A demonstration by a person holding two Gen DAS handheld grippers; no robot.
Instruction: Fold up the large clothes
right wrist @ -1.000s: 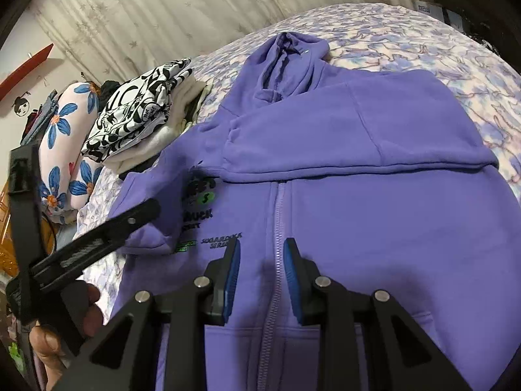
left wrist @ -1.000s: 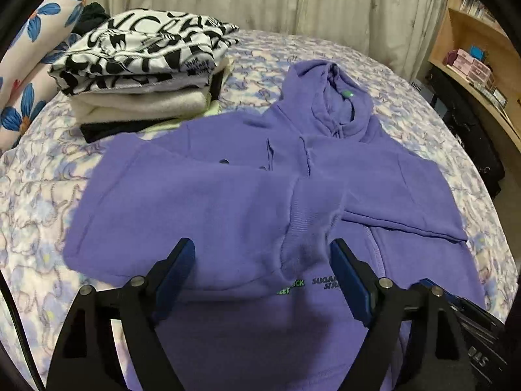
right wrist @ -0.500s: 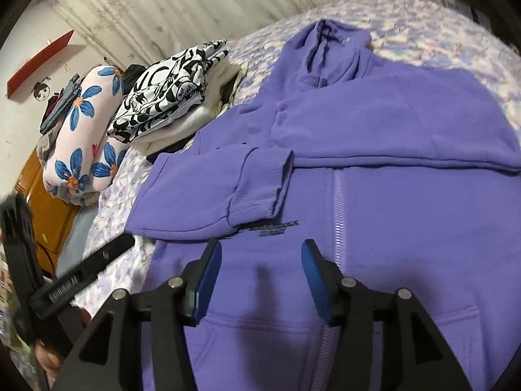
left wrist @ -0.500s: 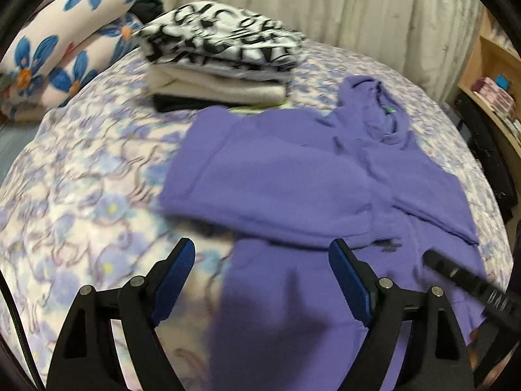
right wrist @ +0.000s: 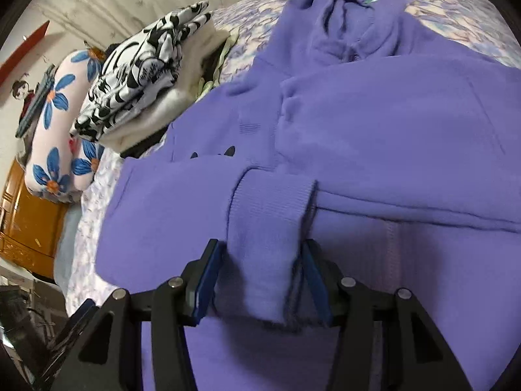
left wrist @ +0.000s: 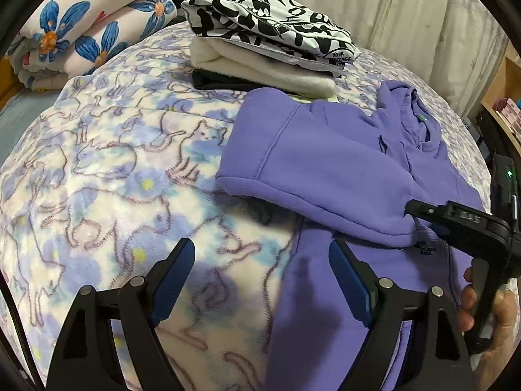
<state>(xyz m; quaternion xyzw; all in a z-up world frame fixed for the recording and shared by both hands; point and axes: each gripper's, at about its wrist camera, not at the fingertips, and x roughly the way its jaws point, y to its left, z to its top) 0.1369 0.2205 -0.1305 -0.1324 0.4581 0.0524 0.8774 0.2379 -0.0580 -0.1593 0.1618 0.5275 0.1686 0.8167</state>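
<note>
A purple zip hoodie (left wrist: pixel 325 163) lies face up on the bed, both sleeves folded across its chest (right wrist: pixel 390 130). My right gripper (right wrist: pixel 260 247) has the ribbed cuff (right wrist: pixel 270 215) of the near sleeve between its blue pads, and its jaws are closing on it. In the left wrist view the right gripper (left wrist: pixel 413 215) meets the sleeve's end, with a person's hand (left wrist: pixel 501 312) on its handle. My left gripper (left wrist: pixel 262 247) stands open and holds nothing. It hovers over the hoodie's left edge and the blanket beside it.
A stack of folded clothes (left wrist: pixel 267 42) topped by a black-and-white print sits behind the hoodie. Floral pillows (left wrist: pixel 91 26) lie at the far left. The patterned blanket (left wrist: pixel 114 179) is bare left of the hoodie. Shelves (left wrist: pixel 508 110) stand at the right, a wooden cabinet (right wrist: pixel 26 221) at the left.
My left gripper has slid left off the hoodie toward the bare blanket, still open. My right gripper opened, moved forward to the sleeve cuff and narrowed around it.
</note>
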